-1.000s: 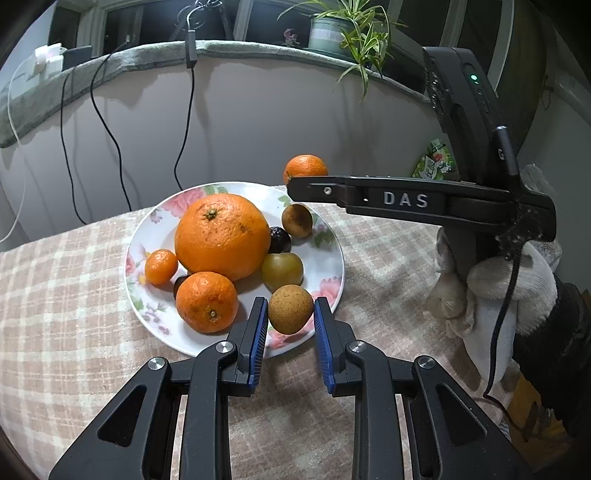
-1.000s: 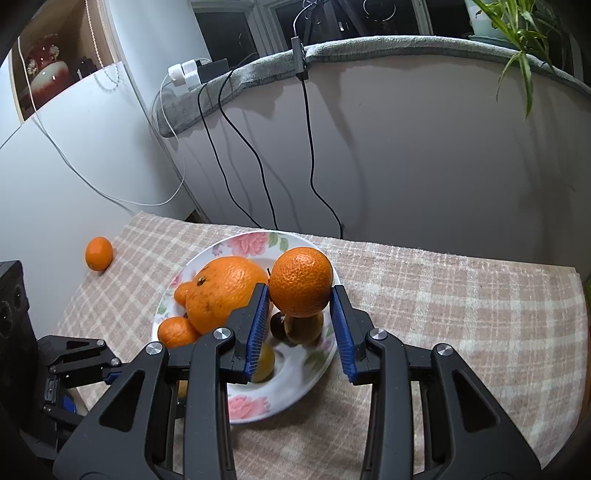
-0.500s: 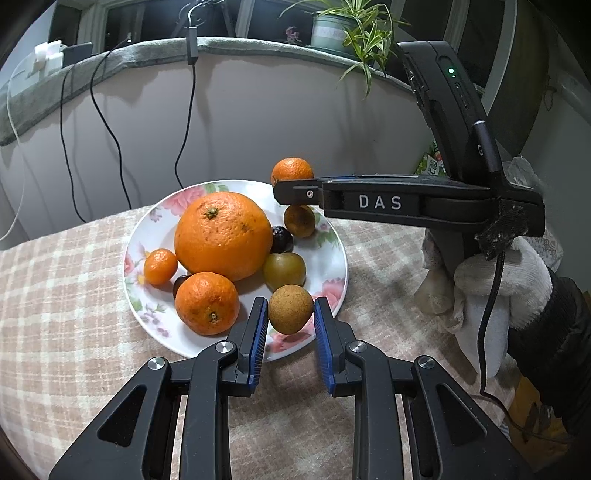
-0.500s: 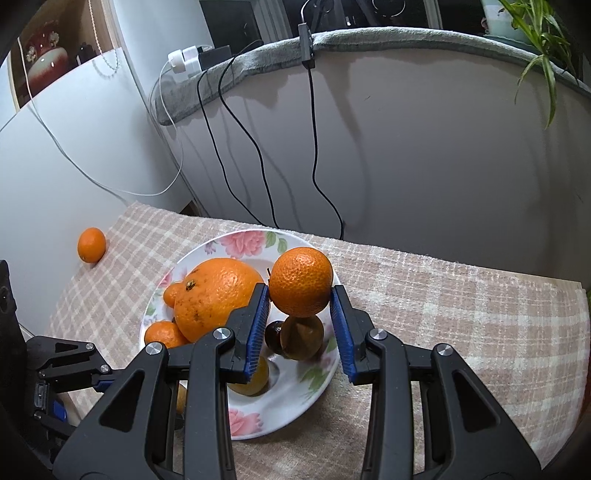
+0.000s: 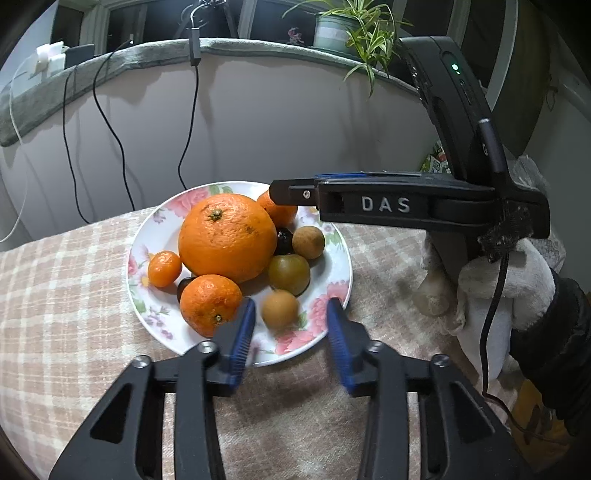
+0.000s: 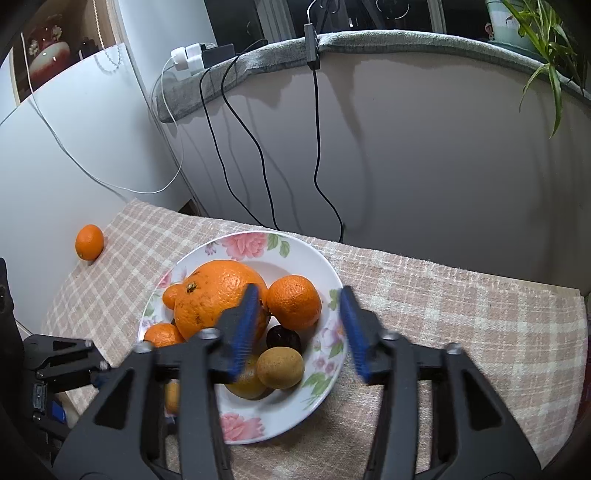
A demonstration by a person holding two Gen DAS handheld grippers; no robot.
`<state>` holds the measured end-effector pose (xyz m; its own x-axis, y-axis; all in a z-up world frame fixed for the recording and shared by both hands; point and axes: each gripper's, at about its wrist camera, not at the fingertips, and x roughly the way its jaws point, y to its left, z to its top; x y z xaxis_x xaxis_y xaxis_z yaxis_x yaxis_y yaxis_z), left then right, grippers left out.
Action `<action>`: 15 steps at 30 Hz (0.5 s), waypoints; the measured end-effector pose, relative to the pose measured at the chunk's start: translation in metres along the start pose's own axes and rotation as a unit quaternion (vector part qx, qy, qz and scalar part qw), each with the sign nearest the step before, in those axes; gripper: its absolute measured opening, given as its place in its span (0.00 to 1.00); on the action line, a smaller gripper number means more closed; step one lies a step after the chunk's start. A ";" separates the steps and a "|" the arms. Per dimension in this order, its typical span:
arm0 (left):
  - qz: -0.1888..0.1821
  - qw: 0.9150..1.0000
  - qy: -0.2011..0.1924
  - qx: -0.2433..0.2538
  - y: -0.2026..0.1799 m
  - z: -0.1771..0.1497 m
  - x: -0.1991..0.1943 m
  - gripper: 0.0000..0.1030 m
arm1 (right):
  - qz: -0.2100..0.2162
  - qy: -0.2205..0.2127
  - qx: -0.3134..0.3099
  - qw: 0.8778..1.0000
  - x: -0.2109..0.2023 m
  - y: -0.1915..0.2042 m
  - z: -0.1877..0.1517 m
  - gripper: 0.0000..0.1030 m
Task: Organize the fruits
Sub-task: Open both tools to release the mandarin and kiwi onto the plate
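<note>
A flowered white plate [image 5: 155, 229] [image 6: 317, 258] on the checked cloth holds a large orange [image 5: 227, 236] [image 6: 218, 295], mandarins, dark plums and brown round fruits. My left gripper [image 5: 291, 332] is open over the plate's near rim, with a small brown fruit [image 5: 280, 309] lying between its fingers. My right gripper [image 6: 299, 325] is open above the plate; a mandarin [image 6: 293, 302] rests on the plate beside the large orange, just beyond its fingers. The right gripper also shows in the left wrist view [image 5: 291, 192]. A lone mandarin [image 6: 89, 242] lies on the cloth at the far left.
A curved wall [image 6: 406, 147] with hanging black cables [image 6: 317, 147] stands behind the table. A potted plant [image 5: 347, 33] sits on the ledge. A white cabinet [image 6: 74, 147] borders the table's left. A gloved hand [image 5: 498, 280] holds the right gripper.
Both grippers opened. The right one lowered and let go of its mandarin onto the plate beside the large orange. The left one let go of the small brown fruit.
</note>
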<state>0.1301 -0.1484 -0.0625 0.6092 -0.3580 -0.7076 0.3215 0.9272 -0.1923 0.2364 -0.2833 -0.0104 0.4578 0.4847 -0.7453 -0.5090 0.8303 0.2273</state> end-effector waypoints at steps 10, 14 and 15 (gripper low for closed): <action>-0.005 1.000 -0.005 0.003 -0.003 0.001 -0.003 0.66 | 0.000 -0.011 0.003 1.000 -0.006 0.002 -0.001 0.72; -0.001 1.000 -0.007 0.003 -0.004 0.003 -0.004 0.71 | 0.000 -0.015 0.008 1.000 -0.008 0.001 -0.002 0.72; 0.001 1.000 -0.008 0.003 -0.005 0.002 -0.006 0.72 | -0.001 -0.016 0.009 1.000 -0.008 0.001 -0.002 0.72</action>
<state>0.1268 -0.1508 -0.0563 0.6206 -0.3578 -0.6977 0.3239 0.9274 -0.1874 0.2307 -0.2874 -0.0052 0.4816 0.4915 -0.7256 -0.4956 0.8356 0.2370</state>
